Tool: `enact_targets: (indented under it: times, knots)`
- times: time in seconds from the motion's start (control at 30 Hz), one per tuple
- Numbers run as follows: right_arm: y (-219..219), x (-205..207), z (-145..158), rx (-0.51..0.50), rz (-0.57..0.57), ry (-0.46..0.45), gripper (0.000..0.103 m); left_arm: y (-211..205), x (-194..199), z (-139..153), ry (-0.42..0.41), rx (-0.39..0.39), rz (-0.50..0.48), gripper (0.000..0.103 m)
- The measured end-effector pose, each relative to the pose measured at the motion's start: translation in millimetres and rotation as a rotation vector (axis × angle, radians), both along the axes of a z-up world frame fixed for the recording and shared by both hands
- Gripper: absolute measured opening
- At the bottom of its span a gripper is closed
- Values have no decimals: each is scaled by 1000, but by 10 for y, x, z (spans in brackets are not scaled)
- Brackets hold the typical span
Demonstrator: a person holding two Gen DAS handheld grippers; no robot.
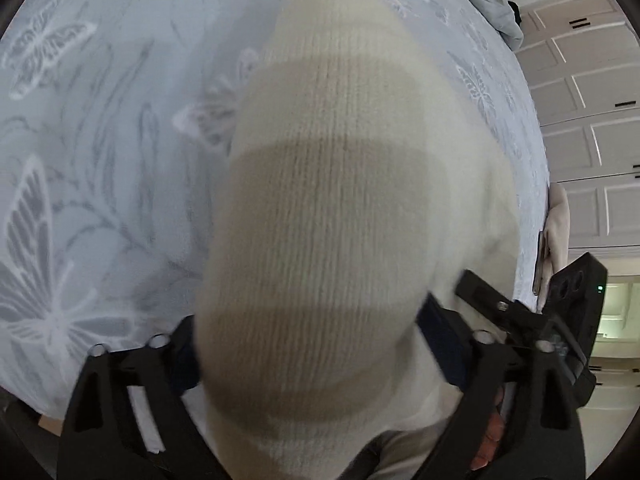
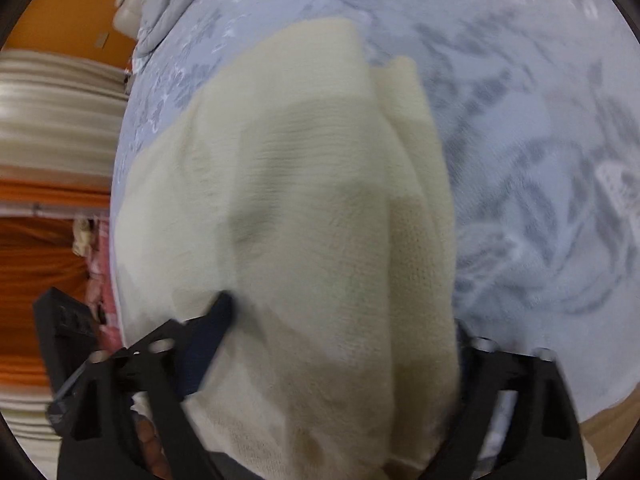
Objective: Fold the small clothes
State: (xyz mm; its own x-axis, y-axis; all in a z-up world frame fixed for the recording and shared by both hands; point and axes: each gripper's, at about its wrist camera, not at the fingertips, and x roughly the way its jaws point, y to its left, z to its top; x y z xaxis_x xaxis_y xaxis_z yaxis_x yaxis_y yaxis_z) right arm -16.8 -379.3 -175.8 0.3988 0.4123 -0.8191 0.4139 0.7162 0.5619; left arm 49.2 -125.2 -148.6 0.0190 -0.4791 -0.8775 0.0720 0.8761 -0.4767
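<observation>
The cream knitted garment (image 1: 320,208) hung above the bed (image 1: 100,160), each hand-held gripper, left (image 1: 308,360) and right (image 2: 340,344), clamped on its edge, probably to spread it for folding.

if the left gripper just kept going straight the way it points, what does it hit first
The cream knitted garment with tan stripes, already between the left gripper fingers. Beyond it lies the pale blue butterfly-print bedspread; depth is unclear.
</observation>
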Motion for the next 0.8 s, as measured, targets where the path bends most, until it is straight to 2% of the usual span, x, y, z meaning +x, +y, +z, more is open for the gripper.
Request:
enact_targets:
  times: [0.07,0.13,0.2,0.33,0.47,0.57,0.7,0.8]
  knots:
    - [16,-134,220,0,-28,-46,40,-9,-36,171,-35,8,-29,65]
    - [109,-230,393,-28,-30,-68,38,-32,-118,396,-92,22,-71,61]
    - [252,-400,587,-67,-29,-78,38,-45,-203,585,-129,37,-105,60]
    - [459,-927,887,-45,-54,-120,37,57,-544,974,-192,50,-198,59]
    - [662,-1285,1256,-60,-50,-179,37,326,-938,1301,-238,9,-233,60]
    - [808,-1537,1662,-119,-30,-263,37,533,-1170,1586,-293,-35,-234,59]
    - [1033,-1728,2376,-217,-9,-439,37,732,-1344,2128,-425,-105,-215,59]
    - [1118,-1833,2877,-246,-6,-581,37,905,-1456,2687,-578,-165,-199,59]
